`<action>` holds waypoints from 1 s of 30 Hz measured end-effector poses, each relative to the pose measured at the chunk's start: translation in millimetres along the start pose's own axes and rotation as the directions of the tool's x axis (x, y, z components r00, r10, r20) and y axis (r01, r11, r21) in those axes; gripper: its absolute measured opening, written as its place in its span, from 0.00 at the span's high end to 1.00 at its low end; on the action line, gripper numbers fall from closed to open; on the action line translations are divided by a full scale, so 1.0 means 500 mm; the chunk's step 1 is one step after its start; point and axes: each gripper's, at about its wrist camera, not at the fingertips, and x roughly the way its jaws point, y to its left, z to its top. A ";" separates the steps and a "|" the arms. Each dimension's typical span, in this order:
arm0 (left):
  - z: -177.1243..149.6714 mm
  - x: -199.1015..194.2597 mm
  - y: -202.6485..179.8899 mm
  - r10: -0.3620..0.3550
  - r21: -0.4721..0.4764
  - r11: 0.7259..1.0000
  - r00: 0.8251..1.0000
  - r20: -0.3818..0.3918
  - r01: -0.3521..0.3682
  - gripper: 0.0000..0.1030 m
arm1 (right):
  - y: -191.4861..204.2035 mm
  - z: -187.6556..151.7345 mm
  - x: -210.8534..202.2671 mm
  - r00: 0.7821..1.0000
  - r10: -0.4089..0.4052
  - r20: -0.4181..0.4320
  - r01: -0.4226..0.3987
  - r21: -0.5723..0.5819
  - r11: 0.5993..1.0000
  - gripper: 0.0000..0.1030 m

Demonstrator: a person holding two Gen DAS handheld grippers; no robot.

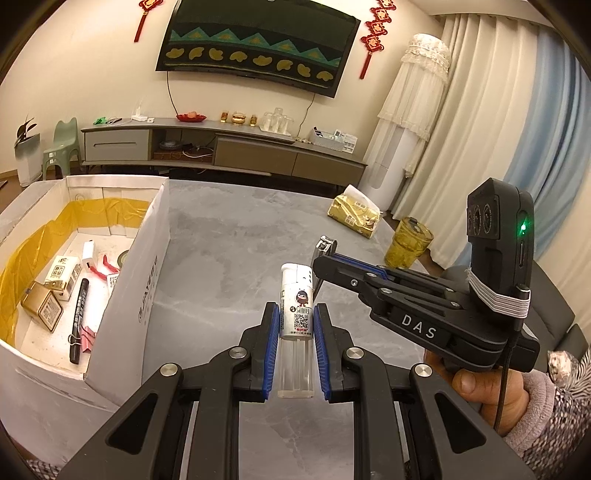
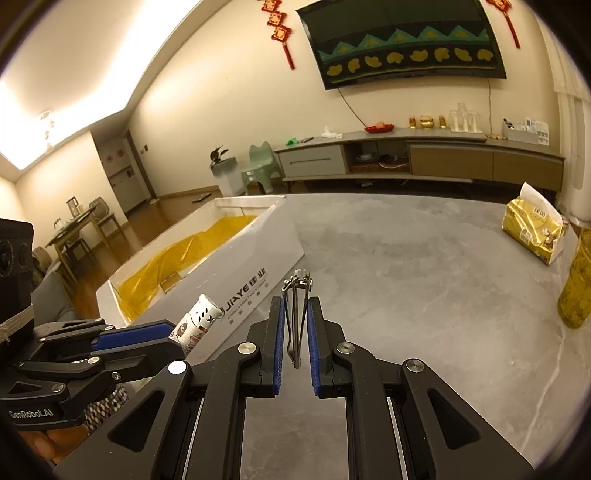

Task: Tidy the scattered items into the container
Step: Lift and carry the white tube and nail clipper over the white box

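A grey marble table (image 1: pixel 240 236) holds a white cardboard box (image 1: pixel 136 280) at the left, with a marker (image 1: pixel 78 317) and small packets inside. The left gripper (image 1: pixel 295 343) pinches a white lighter (image 1: pixel 296 314) upright. The right gripper (image 2: pixel 295 339) clamps what looks like metal nail clippers (image 2: pixel 297 314), just right of the lighter.

Table: a grey marbled stone tabletop (image 1: pixel 229 236) filled the near scene.
Tissues: a gold plastic tissue pack (image 1: pixel 355 215) lay at the table's far right edge.
Glass: a yellow-green patterned glass tumbler (image 1: pixel 407 243) stood just right of the pack.
Wall: a dark patterned cloth-covered screen (image 1: pixel 258 44) hung far back, between red knot ornaments (image 1: pixel 375 33).
Cabinet: a long grey low cabinet (image 1: pixel 221 147) stood below it.
Stool: a pale green plastic stool (image 1: pixel 62 146) stood far left.
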 end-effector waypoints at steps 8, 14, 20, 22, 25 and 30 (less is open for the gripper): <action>0.008 -0.013 -0.007 -0.002 0.008 1.000 1.000 0.013 0.002 0.81 | 0.008 0.005 -0.011 1.000 0.007 0.014 -0.007 -0.006 1.000 0.88; 0.011 -0.024 -0.012 -0.003 0.012 1.000 1.000 0.023 0.003 0.81 | 0.012 0.007 -0.020 1.000 0.016 0.024 -0.016 -0.011 1.000 0.88; 0.018 -0.035 -0.006 0.000 0.006 1.000 0.999 0.036 0.000 0.81 | 0.021 0.007 -0.028 0.999 0.022 0.028 -0.021 -0.016 1.000 0.88; 0.019 -0.039 -0.002 0.001 0.002 1.000 0.999 0.040 -0.001 0.81 | 0.024 0.007 -0.029 0.999 0.024 0.028 -0.023 -0.017 1.000 0.88; 0.020 -0.045 0.003 0.002 -0.004 1.000 0.999 0.046 -0.002 0.81 | 0.028 0.005 -0.031 0.999 0.026 0.028 -0.026 -0.020 0.999 0.88; 0.022 -0.051 0.013 0.005 -0.012 1.000 0.999 0.053 -0.004 0.81 | 0.033 0.004 -0.031 0.999 0.029 0.027 -0.028 -0.023 0.999 0.88</action>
